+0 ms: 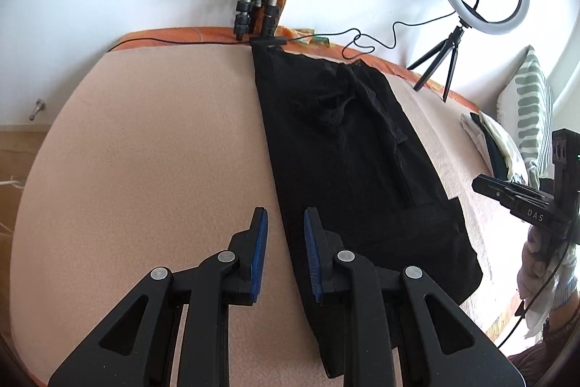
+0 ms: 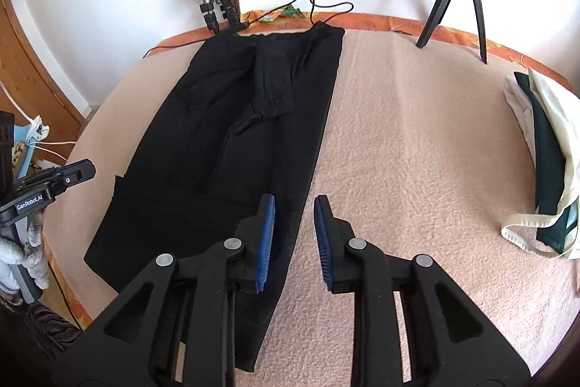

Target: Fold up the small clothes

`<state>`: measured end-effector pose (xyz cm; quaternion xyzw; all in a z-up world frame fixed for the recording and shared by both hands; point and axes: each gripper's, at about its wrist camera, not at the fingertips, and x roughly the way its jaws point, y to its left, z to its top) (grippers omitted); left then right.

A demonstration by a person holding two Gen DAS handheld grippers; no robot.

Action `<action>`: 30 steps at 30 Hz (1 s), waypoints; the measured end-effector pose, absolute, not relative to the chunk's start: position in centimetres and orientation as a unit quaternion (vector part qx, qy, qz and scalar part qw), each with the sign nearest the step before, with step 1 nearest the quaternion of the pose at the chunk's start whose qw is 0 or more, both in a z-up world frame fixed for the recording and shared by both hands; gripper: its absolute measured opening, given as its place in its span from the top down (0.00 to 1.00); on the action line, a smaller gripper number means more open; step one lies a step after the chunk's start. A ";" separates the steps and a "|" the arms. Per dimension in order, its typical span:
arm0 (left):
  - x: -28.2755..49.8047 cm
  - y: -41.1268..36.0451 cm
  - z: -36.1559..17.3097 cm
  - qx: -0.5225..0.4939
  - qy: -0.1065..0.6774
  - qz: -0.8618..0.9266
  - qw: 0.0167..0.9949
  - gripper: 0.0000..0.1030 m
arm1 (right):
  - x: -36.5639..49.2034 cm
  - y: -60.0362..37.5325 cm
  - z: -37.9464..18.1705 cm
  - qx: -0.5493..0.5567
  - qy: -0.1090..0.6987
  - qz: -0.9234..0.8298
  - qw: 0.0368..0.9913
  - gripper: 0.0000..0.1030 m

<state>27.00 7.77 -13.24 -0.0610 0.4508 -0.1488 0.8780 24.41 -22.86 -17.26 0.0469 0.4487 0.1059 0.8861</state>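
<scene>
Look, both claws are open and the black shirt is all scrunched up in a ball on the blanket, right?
Not quite. The black shirt isn't in a ball; it lies flat in a long folded strip on the blanket, as the right wrist view shows. Both the left claw and right claw are open.

**Both claws open, nothing held**

The left claw point(image 1: 285, 216) points forward and down with its blue-padded fingers point(image 1: 259, 254) spread apart and nothing between them. The right claw point(image 2: 294, 204) is posed the same way, fingers point(image 2: 322, 242) parted and unloaded. Each appears at the edge of the other's view, gripped by a hand in a pale glove point(image 1: 543, 263), the two held side by side and well apart.
</scene>
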 end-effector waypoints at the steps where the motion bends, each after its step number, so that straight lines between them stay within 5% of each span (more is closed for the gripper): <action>1: 27.8 7.9 -12.9 -0.060 0.448 -0.148 0.880 0.82 | 24.7 -23.2 -16.8 0.055 0.445 0.109 0.887 0.71; 5: 31.4 8.8 -11.8 -0.057 0.445 -0.145 0.882 0.79 | 26.9 -24.7 -15.6 0.075 0.439 0.115 0.888 0.71; 8: 34.3 9.1 -11.5 -0.058 0.443 -0.149 0.882 0.60 | 29.4 -25.8 -15.0 0.084 0.440 0.118 0.886 0.71; 20: 43.5 7.7 -13.7 -0.040 0.462 -0.140 0.875 0.51 | 39.1 -28.1 -17.4 0.059 0.446 0.108 0.886 0.70; 25: 45.9 6.9 -13.8 -0.019 0.452 -0.130 0.882 0.51 | 41.8 -28.2 -18.0 0.053 0.439 0.102 0.891 0.56; 30: 47.8 5.9 -14.3 0.006 0.443 -0.115 0.889 0.51 | 44.6 -28.5 -18.4 0.066 0.444 0.116 0.886 0.56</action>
